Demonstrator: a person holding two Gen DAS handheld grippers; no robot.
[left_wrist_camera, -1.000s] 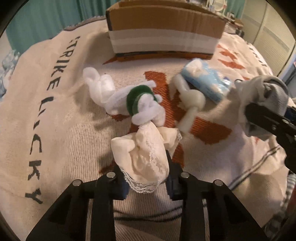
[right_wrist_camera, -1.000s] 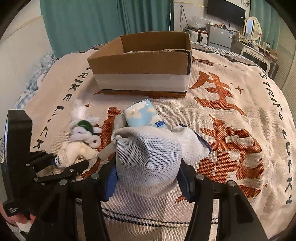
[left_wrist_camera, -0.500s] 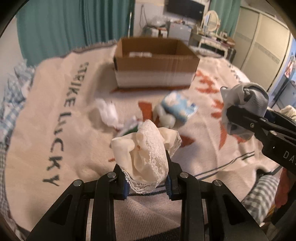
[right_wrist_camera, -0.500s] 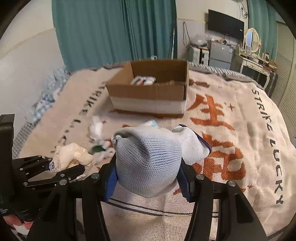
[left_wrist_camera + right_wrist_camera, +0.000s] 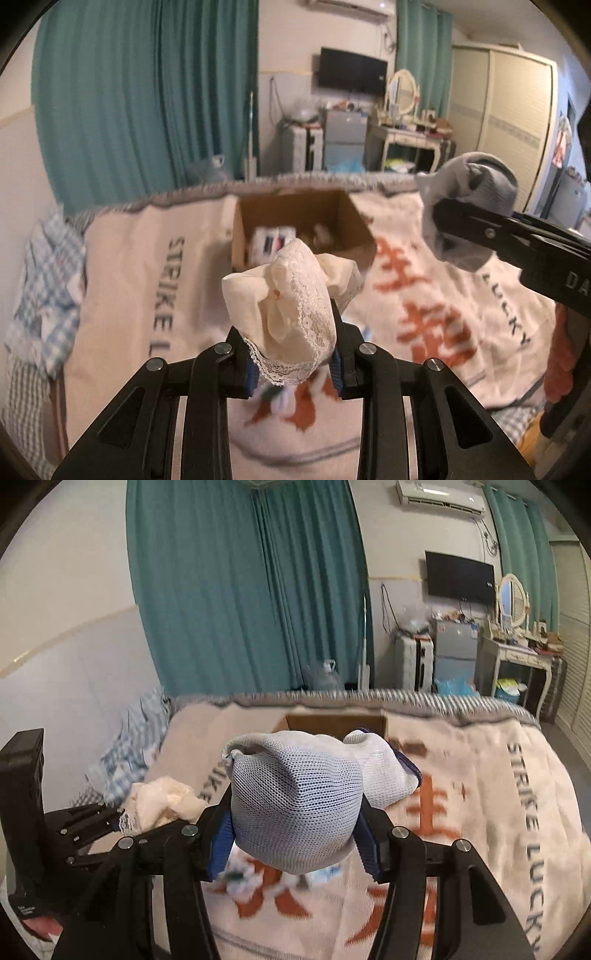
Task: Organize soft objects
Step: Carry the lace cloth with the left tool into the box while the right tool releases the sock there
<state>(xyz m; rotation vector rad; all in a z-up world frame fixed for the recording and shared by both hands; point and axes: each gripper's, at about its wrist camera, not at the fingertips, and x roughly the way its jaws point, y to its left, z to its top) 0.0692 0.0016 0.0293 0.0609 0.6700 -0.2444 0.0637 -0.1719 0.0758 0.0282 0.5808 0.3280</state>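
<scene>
Your left gripper (image 5: 293, 363) is clamped tight on the cream lace sock (image 5: 291, 314), and your right gripper (image 5: 295, 840) is squeezing the grey sock (image 5: 295, 801). Both socks hang above the blanket (image 5: 498, 812), with the box (image 5: 354, 221) sitting farther back on it

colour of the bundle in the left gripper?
Cream, with a white lace trim: the soft fabric bundle clamped in the left gripper. Clearest in the left wrist view.
</scene>
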